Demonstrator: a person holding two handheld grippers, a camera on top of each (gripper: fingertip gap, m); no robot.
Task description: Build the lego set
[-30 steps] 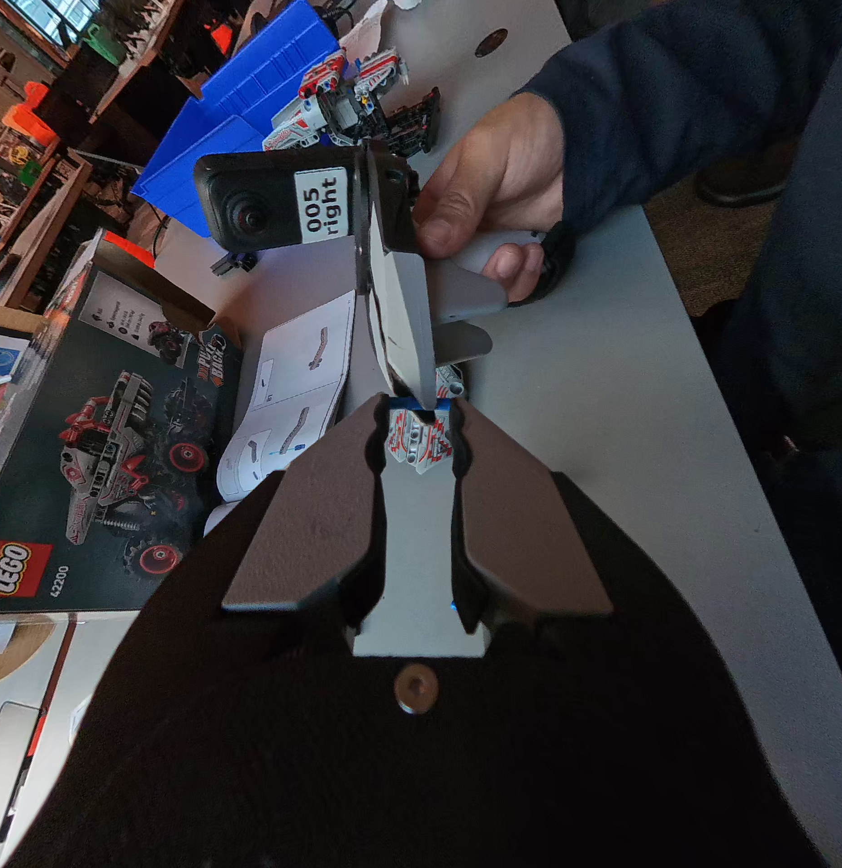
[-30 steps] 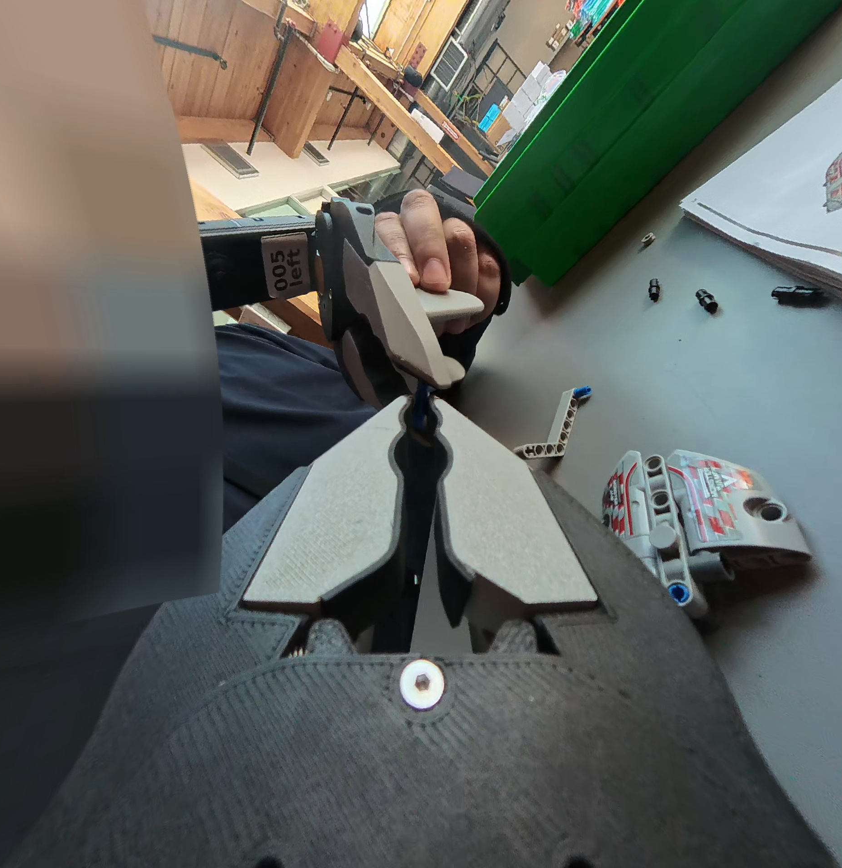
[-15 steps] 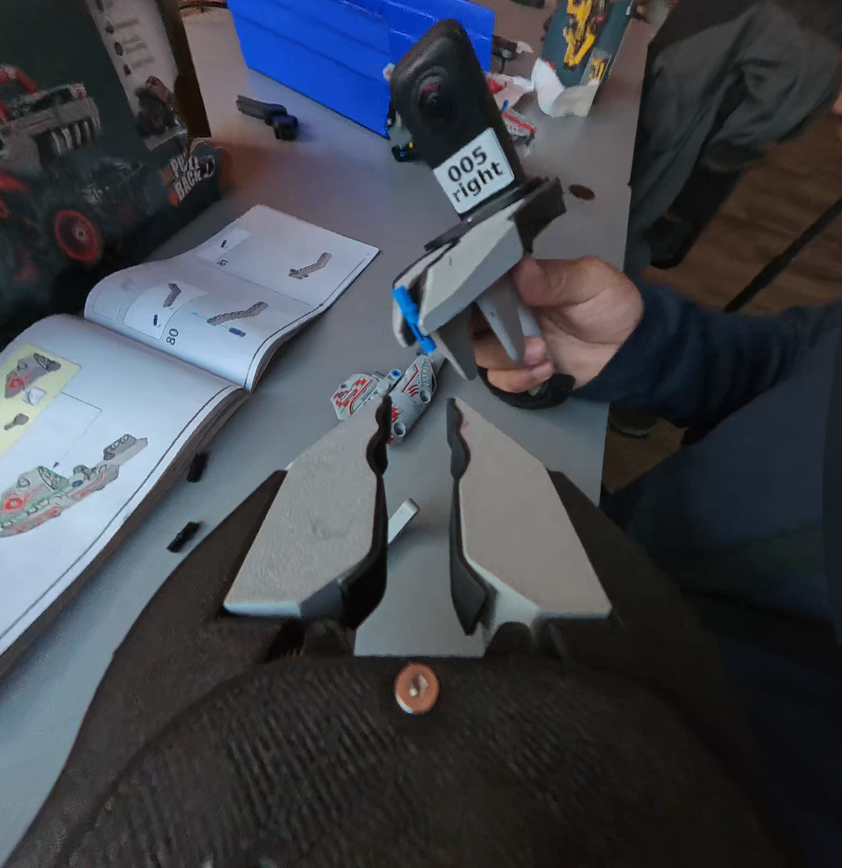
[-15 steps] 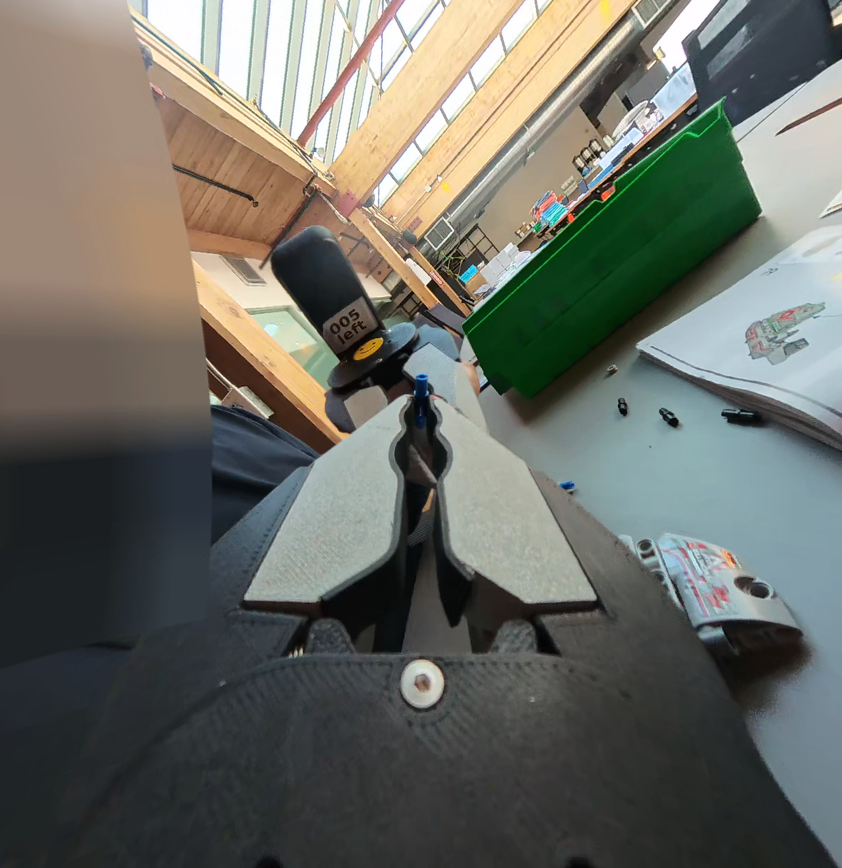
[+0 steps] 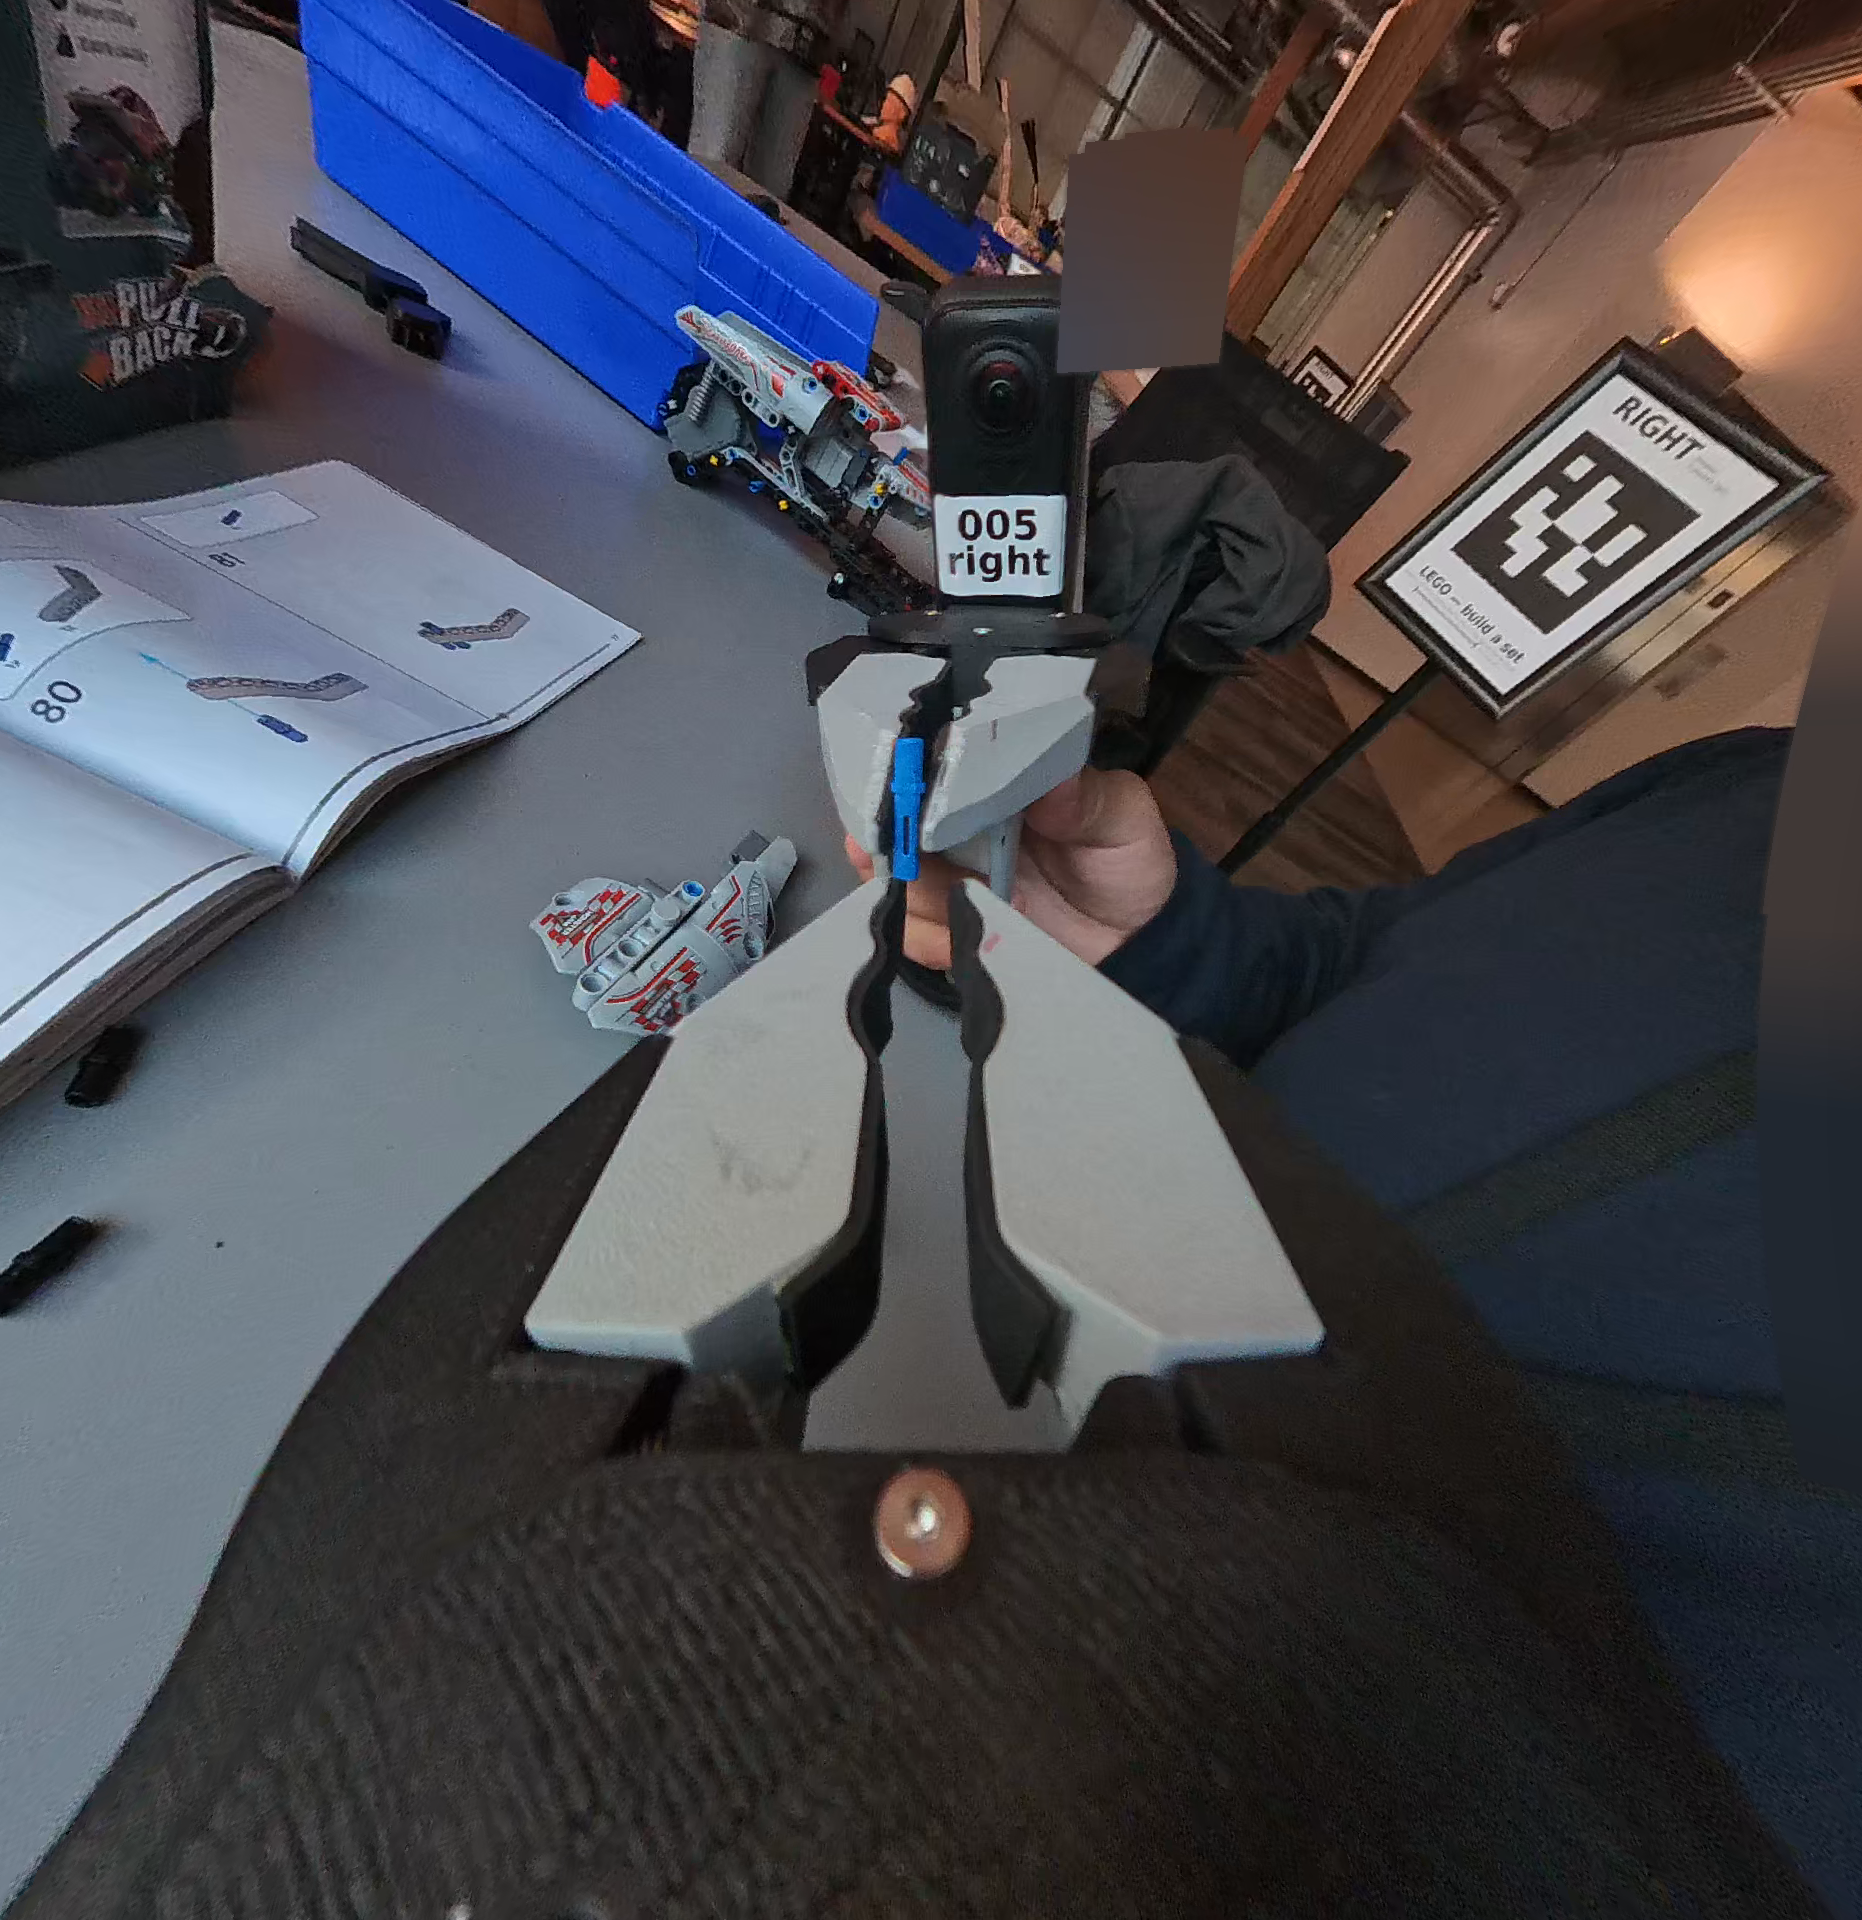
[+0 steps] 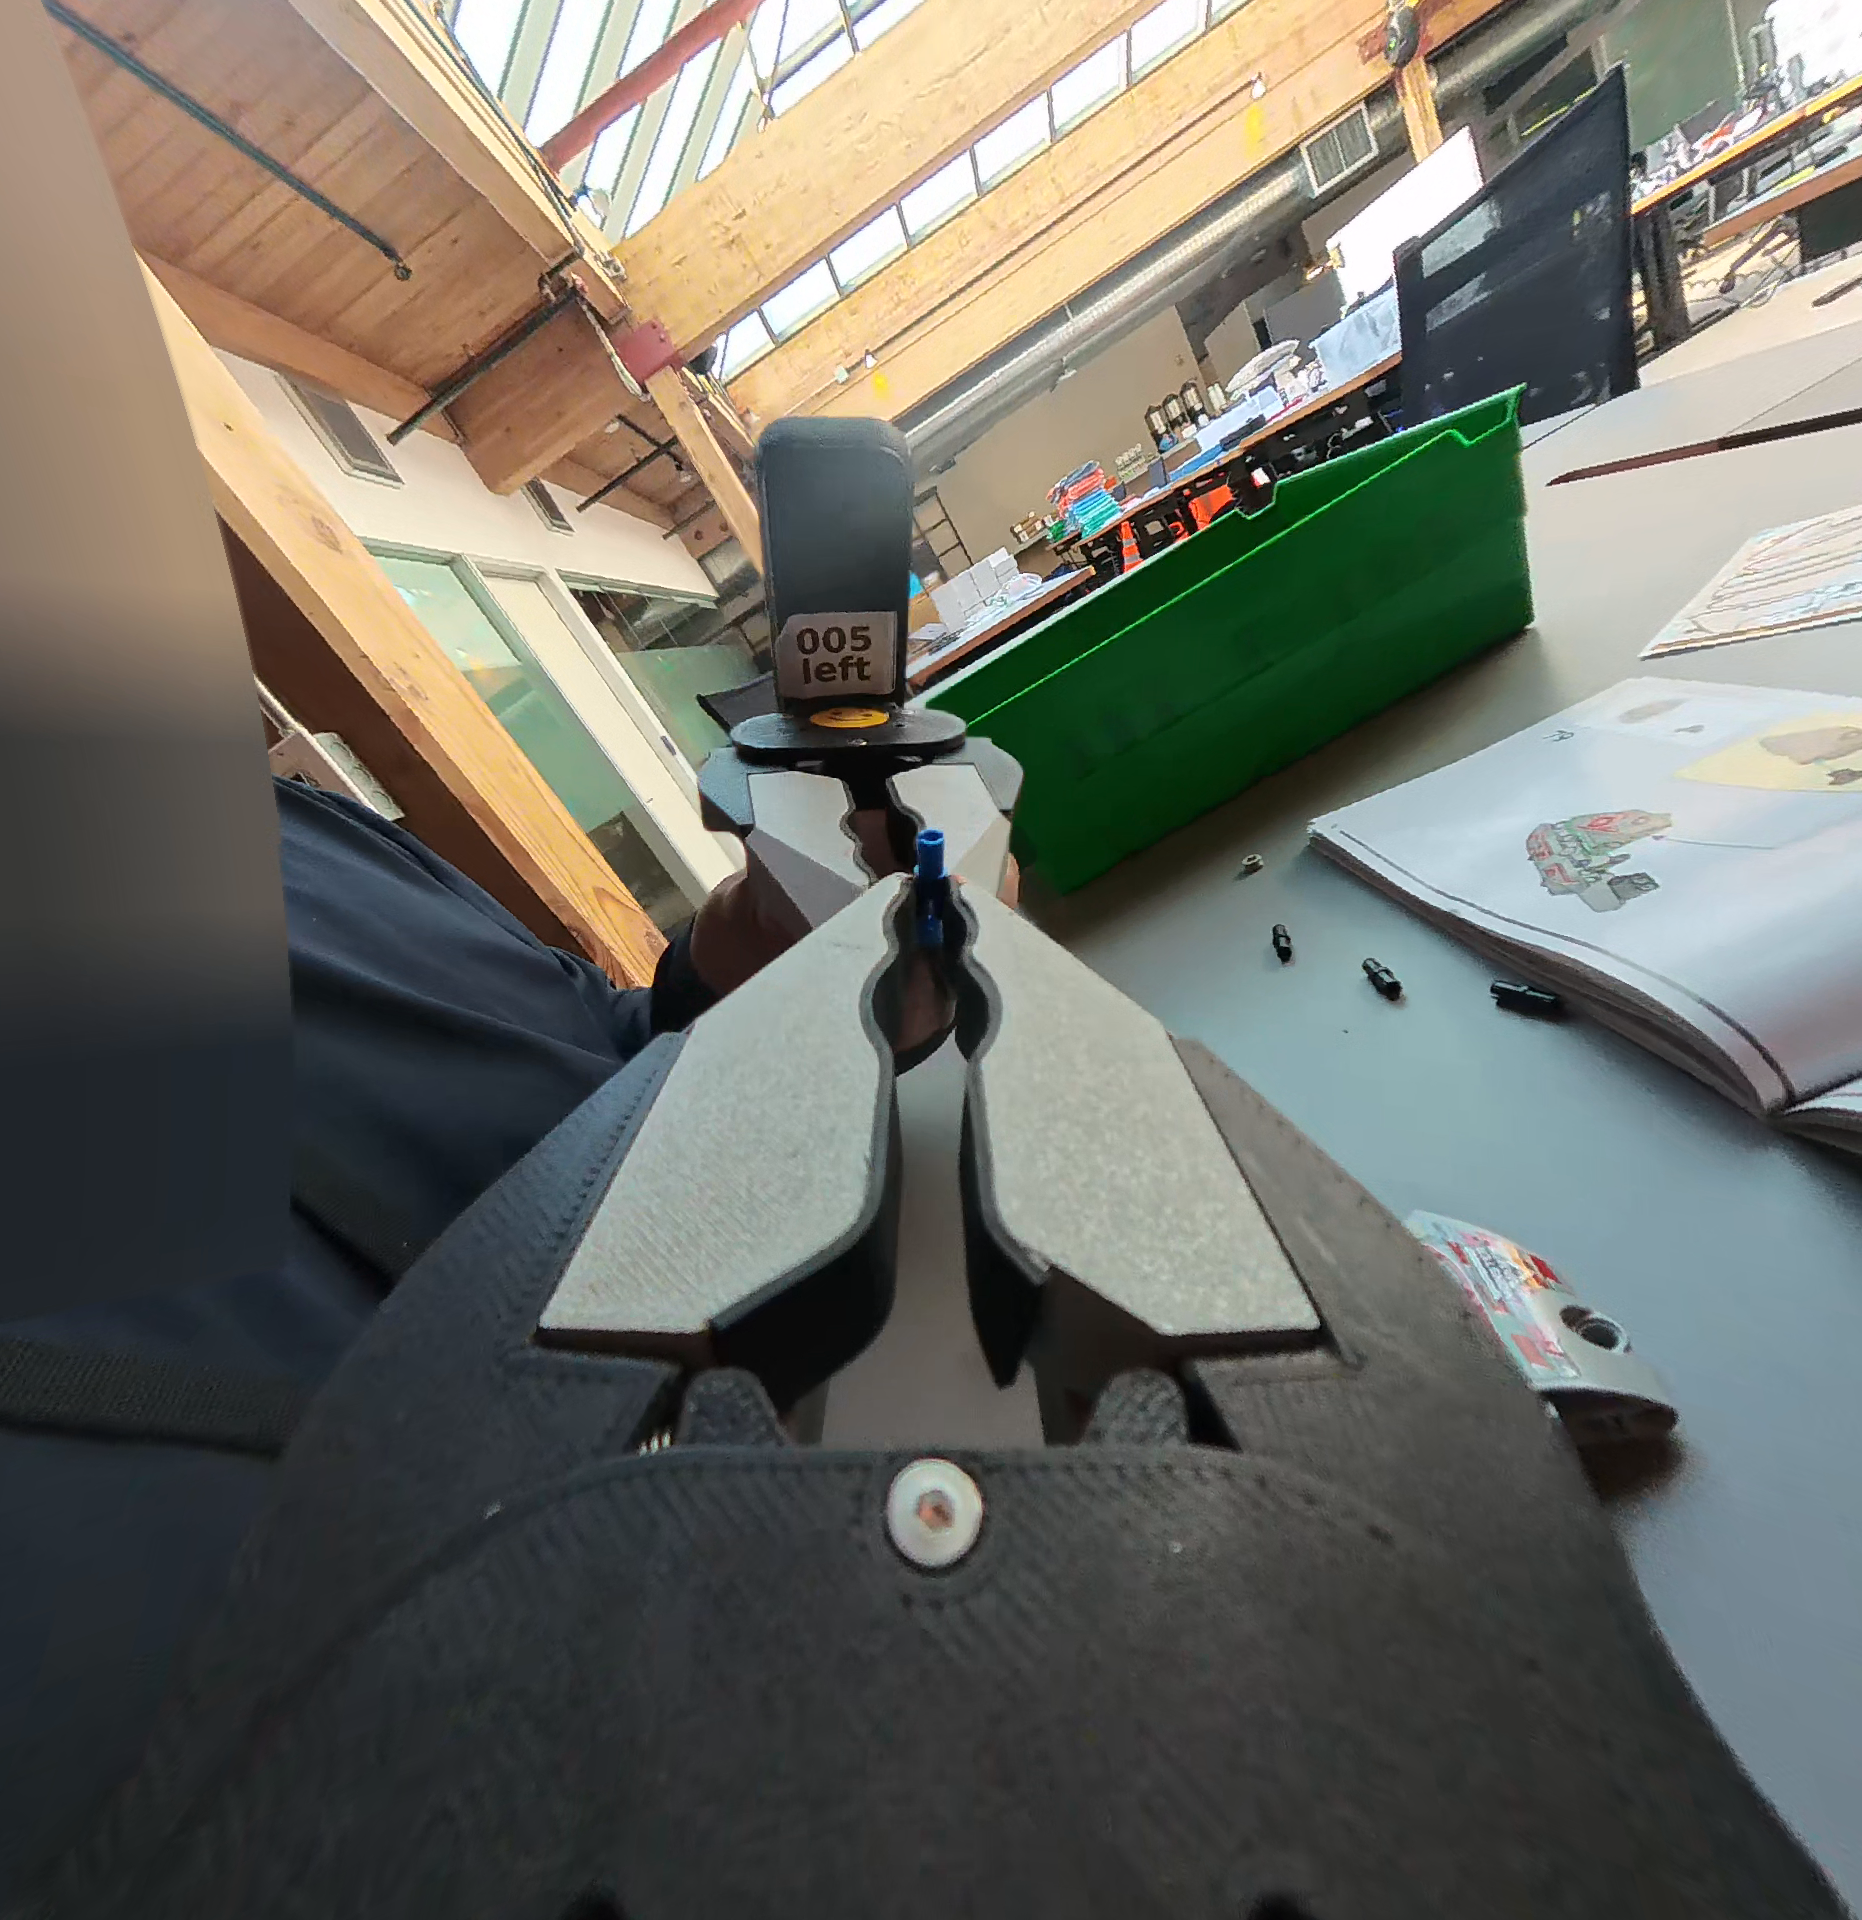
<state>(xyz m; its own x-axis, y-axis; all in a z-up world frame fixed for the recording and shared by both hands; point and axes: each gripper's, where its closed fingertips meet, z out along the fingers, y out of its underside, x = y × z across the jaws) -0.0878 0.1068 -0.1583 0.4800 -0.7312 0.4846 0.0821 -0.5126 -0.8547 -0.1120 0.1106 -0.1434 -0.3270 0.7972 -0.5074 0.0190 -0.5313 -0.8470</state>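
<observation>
Nearby, right tongs pinch a blue pin; left tongs gape empty above grey panel piece.

Workshop, timber beams, skylights, parts bins, cluttered worktables

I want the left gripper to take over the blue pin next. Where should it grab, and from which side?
Grip the blue pin's free lower end, the part poking out below the right gripper that pinches its upper half. Come up from beneath, along the pin's length: it stands nearly upright, and the open left gripper probably lines up just under it.
</observation>
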